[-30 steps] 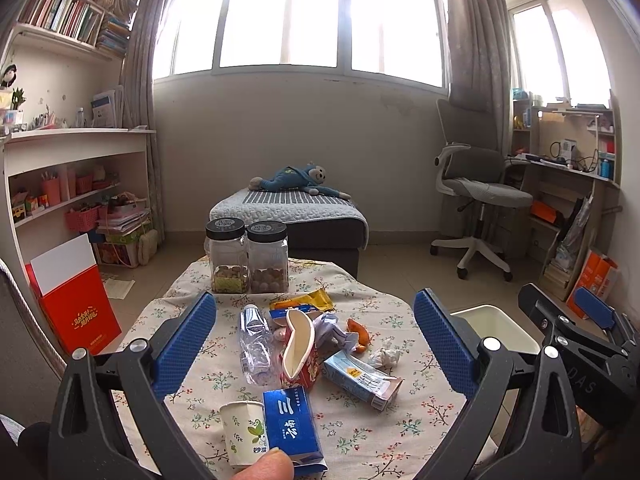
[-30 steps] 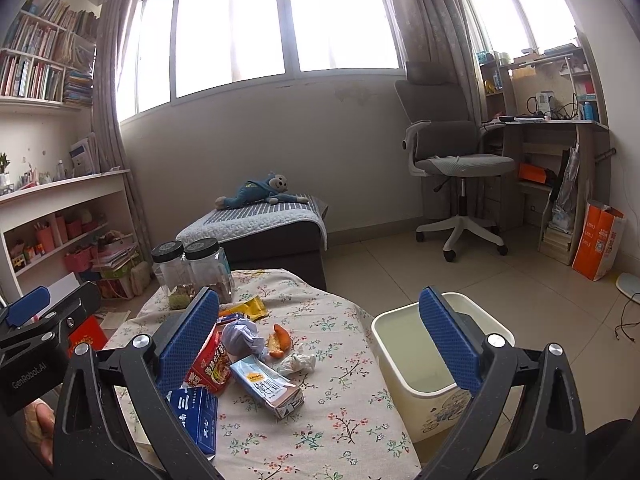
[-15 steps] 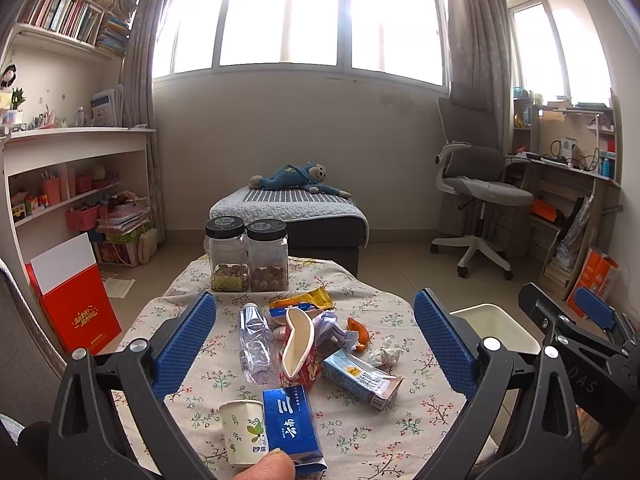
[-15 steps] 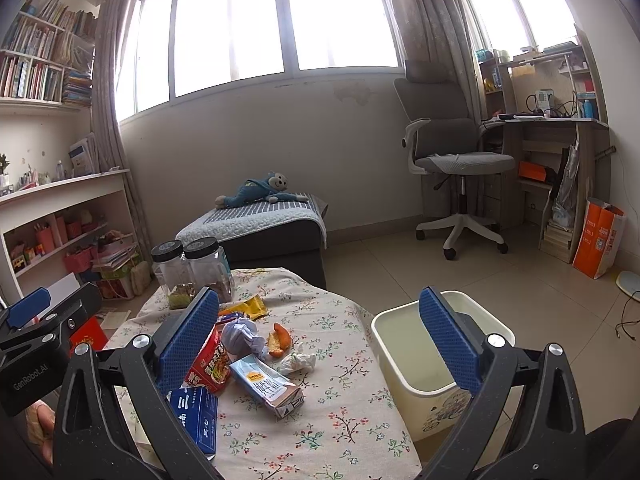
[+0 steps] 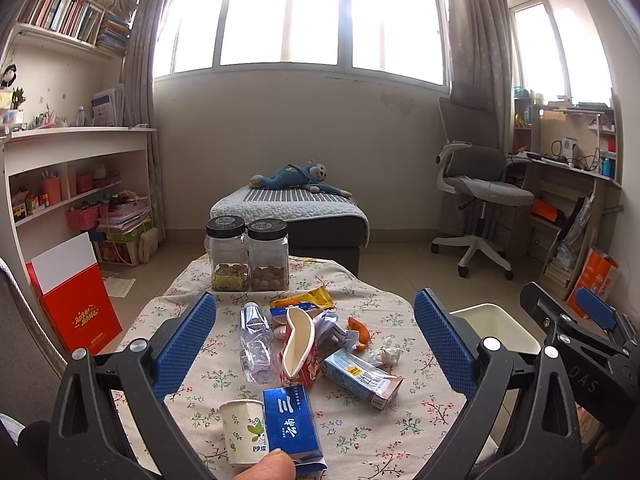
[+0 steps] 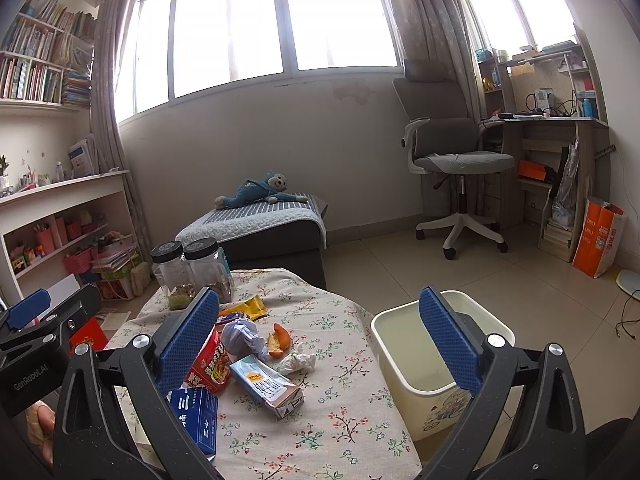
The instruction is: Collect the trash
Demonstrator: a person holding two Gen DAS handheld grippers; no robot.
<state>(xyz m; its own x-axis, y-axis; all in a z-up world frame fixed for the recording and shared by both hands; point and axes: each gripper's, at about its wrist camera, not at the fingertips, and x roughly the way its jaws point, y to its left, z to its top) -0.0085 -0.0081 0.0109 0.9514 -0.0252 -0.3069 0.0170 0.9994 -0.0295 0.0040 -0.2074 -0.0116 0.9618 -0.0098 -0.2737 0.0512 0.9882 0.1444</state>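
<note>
The trash lies in a loose heap on the floral-clothed counter (image 5: 360, 436): a crushed clear plastic bottle (image 5: 254, 344), a squashed red snack cup (image 5: 299, 354), a light-blue drink carton (image 5: 362, 376), a crumpled tissue (image 5: 385, 356), an orange peel (image 5: 359, 330), a yellow wrapper (image 5: 306, 300), a blue tissue pack (image 5: 292, 426) and a paper cup (image 5: 243, 430) nearest the camera. The cream trash bin (image 6: 432, 364) stands on the floor just beside the counter's right edge and looks empty, so nothing seems collected yet. Neither gripper has hold of anything: the left gripper (image 5: 316, 346) and the right gripper (image 6: 320, 340) both hover above the near edge of the counter with jaws spread wide, the heap framed between the blue pads. To start well, I would take the pieces on the bin side first, the carton or the tissue, with the right gripper, coming down so the jaws straddle the carton's narrow width, closing firmly, then carrying it clear over the bin's rim before letting go. The bottle is slippery and round, so it wants a grip across its middle. The two black-lidded jars (image 5: 248, 254) at the far end hold food and should probably stay. Both tools point forward and slightly down, roughly level with each other, and a fingertip (image 5: 266, 466) shows at the bottom of the left view.
</note>
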